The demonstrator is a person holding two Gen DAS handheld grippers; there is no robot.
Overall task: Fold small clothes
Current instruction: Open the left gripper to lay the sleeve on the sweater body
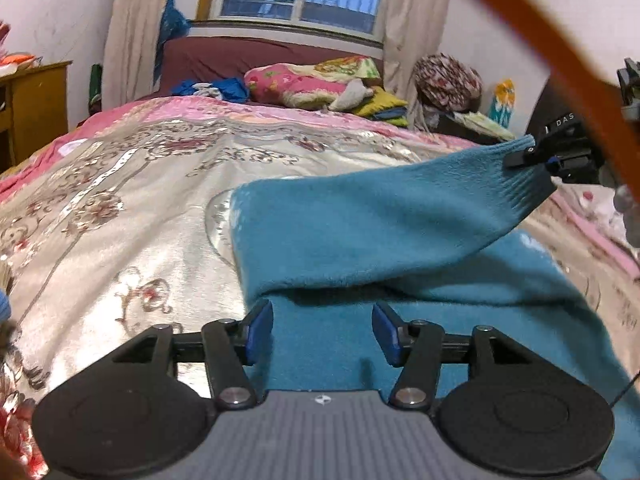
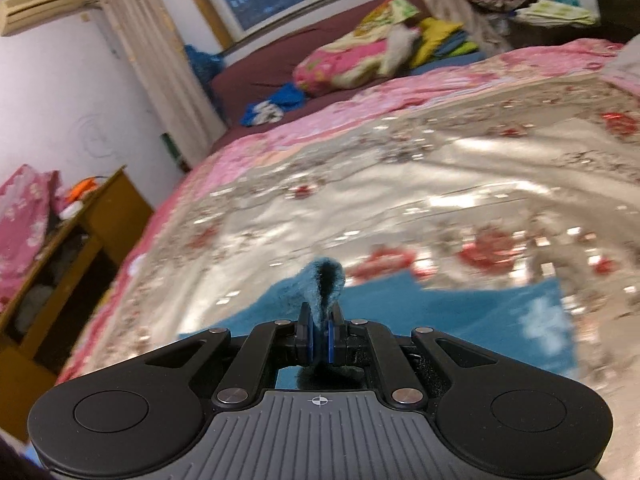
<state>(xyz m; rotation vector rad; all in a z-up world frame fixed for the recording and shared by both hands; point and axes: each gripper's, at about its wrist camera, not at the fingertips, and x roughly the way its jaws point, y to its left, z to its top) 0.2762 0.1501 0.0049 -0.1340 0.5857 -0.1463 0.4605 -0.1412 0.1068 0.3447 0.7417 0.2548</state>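
A teal fleece garment [image 1: 360, 220] lies on the bed. One end of it, with a ribbed cuff, is lifted up to the right. My left gripper [image 1: 322, 328] is open and empty, low over the garment's near part, its blue pads apart. My right gripper [image 2: 320, 336] is shut on the garment's cuff [image 2: 326, 280], which sticks up between its pads. The right gripper also shows in the left wrist view [image 1: 532, 156], holding that end above the bed. More teal cloth [image 2: 460, 316] lies below it.
The bed has a shiny floral cover [image 1: 140, 200] with a pink border. Pillows and folded cloths [image 1: 312, 80] are piled at the far end under the window. A wooden cabinet [image 2: 68, 248] stands at the left. An orange strap [image 1: 560, 40] crosses the upper right.
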